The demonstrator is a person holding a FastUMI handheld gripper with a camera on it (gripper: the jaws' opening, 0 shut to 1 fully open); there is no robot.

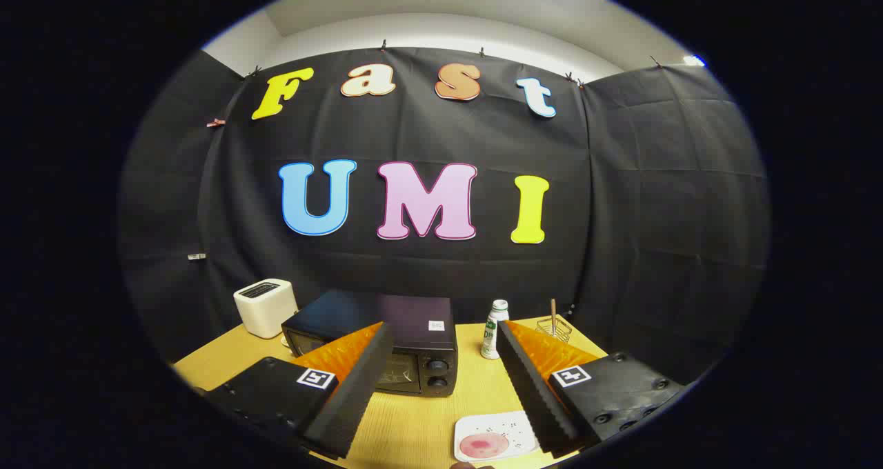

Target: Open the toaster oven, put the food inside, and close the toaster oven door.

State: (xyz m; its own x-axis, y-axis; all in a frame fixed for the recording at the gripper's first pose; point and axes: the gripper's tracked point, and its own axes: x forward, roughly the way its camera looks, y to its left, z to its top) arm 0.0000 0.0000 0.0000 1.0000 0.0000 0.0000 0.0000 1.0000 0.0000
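Now the hand-held gripper (438, 379) hangs above the light wooden bench (421, 421) with its two fingers spread wide apart, and nothing is held between them. Beyond the fingers, toward the black cloth wall, stands the black box-shaped toaster oven (407, 341) with a dark glass door and two round knobs on its right side; the door looks closed, and the left finger covers a part of its front. Just ahead of the fingers, close to the inner side of the right finger, lies a white square plate (507, 429) with small dark speckles, and on it rests a flat round pinkish piece of food (484, 445). A white boxy toaster with a slot on top (265, 307) stands to the left of the toaster oven, near the wall. To the right of the toaster oven stands upright a small white bottle with a green label (494, 331), and behind it is a wire holder (554, 326) with a thin wooden stick inside.
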